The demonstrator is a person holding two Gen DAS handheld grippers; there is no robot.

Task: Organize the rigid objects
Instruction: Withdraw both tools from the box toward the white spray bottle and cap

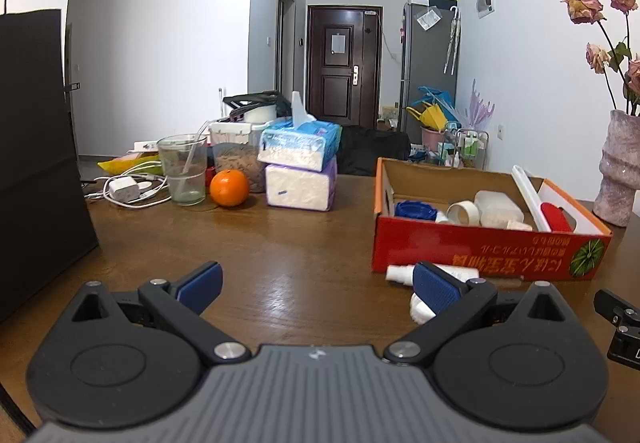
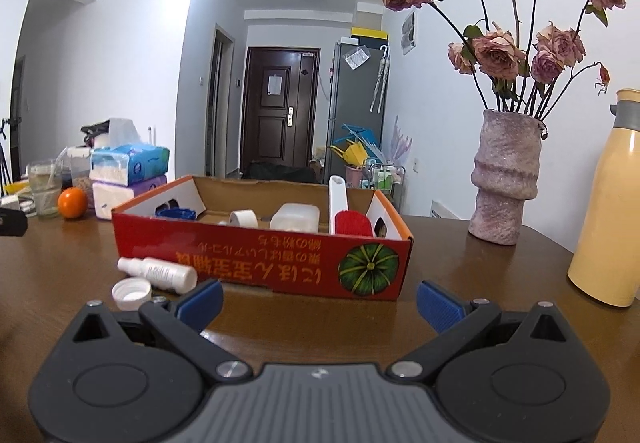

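Observation:
A red cardboard box (image 1: 472,253) (image 2: 256,255) stands on the brown table, holding a blue lid (image 1: 414,210), a tape roll (image 1: 463,212), a white container (image 1: 498,208) and a red-and-white brush (image 1: 554,217). In front of it lie a white spray bottle (image 2: 160,273) (image 1: 400,274) and a white cap (image 2: 131,293) (image 1: 421,309). My left gripper (image 1: 318,289) is open, its right finger partly hiding bottle and cap. My right gripper (image 2: 320,303) hangs open just before the box wall, with the bottle and cap to its left.
Stacked tissue packs (image 1: 300,169), an orange (image 1: 229,187), a glass with a straw (image 1: 185,169) and a charger with cables (image 1: 126,189) sit at the back left. A black box (image 1: 36,147) stands far left. A vase of dried roses (image 2: 504,179) and a yellow flask (image 2: 612,211) stand right.

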